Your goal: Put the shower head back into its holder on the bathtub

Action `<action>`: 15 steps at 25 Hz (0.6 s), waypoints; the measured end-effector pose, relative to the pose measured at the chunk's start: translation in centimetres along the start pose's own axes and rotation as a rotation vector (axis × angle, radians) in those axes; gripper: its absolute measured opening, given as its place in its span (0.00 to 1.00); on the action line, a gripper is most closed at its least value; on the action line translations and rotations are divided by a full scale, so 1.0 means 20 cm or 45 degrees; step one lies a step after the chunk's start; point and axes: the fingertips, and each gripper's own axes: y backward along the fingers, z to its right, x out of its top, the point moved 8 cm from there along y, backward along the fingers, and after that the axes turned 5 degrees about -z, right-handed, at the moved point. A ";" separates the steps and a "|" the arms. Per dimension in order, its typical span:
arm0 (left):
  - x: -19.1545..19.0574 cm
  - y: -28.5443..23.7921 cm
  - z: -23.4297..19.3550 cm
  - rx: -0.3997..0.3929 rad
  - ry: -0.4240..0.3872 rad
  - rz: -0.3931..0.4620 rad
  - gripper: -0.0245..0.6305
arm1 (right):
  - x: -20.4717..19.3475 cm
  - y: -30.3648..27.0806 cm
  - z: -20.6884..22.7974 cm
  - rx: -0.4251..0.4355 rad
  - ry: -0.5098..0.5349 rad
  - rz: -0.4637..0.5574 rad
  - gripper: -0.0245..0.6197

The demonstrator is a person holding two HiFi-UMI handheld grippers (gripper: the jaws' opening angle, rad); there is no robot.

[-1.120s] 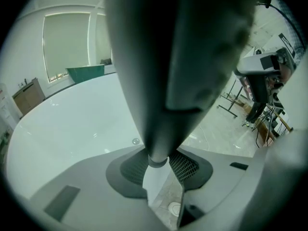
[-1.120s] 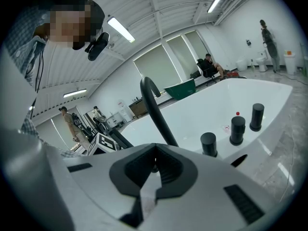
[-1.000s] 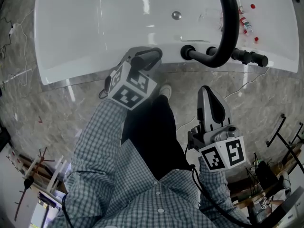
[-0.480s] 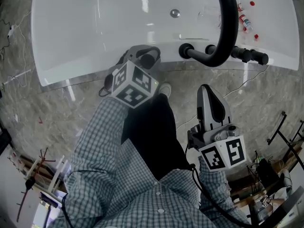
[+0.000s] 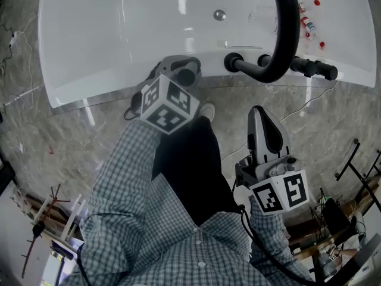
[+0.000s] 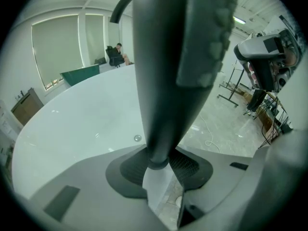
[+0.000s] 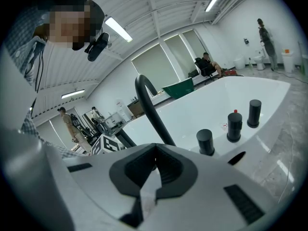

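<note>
At the near rim of the bathtub (image 5: pixel 89 88), the left gripper (image 5: pixel 182 70) is clamped on the dark shower head (image 6: pixel 166 66) rising between its jaws, while the right gripper (image 5: pixel 261 117) hangs closed and empty beside the person's leg (image 5: pixel 190 159).

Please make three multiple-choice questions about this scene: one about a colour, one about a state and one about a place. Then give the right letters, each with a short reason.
1. What colour is the curved spout?
A) white B) black C) red

2. How do the jaws of the right gripper stand?
A) wide apart B) together, nothing between them C) half open

3. Where is the left gripper?
A) touching the right gripper B) on top of the curved spout C) at the near rim of the bathtub

Answers:
1 B: it arcs dark over the white tub.
2 B: the right gripper view shows its jaws meeting on nothing.
3 C: the head view shows it there, shut on the shower head.
</note>
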 end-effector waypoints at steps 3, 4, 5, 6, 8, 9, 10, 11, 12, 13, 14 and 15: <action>0.00 0.00 0.01 0.012 0.000 -0.004 0.25 | 0.00 0.00 0.00 -0.004 0.002 -0.003 0.06; 0.00 0.00 0.01 0.015 0.002 0.000 0.25 | 0.00 -0.01 0.00 -0.004 0.002 -0.004 0.06; 0.00 -0.01 0.01 0.017 0.009 0.006 0.25 | 0.00 -0.01 -0.01 -0.004 0.003 -0.003 0.06; 0.00 -0.01 0.01 0.015 0.018 0.010 0.25 | 0.00 -0.01 -0.01 -0.002 0.003 -0.002 0.05; 0.00 -0.01 0.02 -0.001 0.036 0.018 0.25 | -0.01 -0.01 -0.01 0.000 0.002 -0.002 0.06; 0.00 -0.01 0.02 -0.011 0.043 0.022 0.25 | -0.01 -0.01 -0.01 0.001 0.000 -0.003 0.06; 0.00 -0.01 0.02 -0.018 0.049 0.027 0.25 | -0.01 -0.01 -0.01 0.001 -0.002 -0.004 0.05; 0.00 -0.01 0.02 -0.021 0.054 0.031 0.25 | -0.01 -0.01 -0.01 0.001 -0.002 -0.006 0.06; 0.00 -0.01 0.02 -0.021 0.057 0.035 0.25 | -0.02 -0.01 -0.01 0.002 -0.002 -0.006 0.06; 0.00 0.00 0.03 -0.018 0.060 0.040 0.25 | -0.02 -0.01 -0.01 0.003 -0.001 -0.004 0.06; -0.01 0.00 0.03 -0.015 0.065 0.045 0.25 | -0.02 -0.01 -0.02 0.003 0.000 -0.002 0.06; -0.01 0.00 0.03 -0.014 0.072 0.051 0.25 | -0.02 0.00 -0.02 0.004 0.002 -0.001 0.06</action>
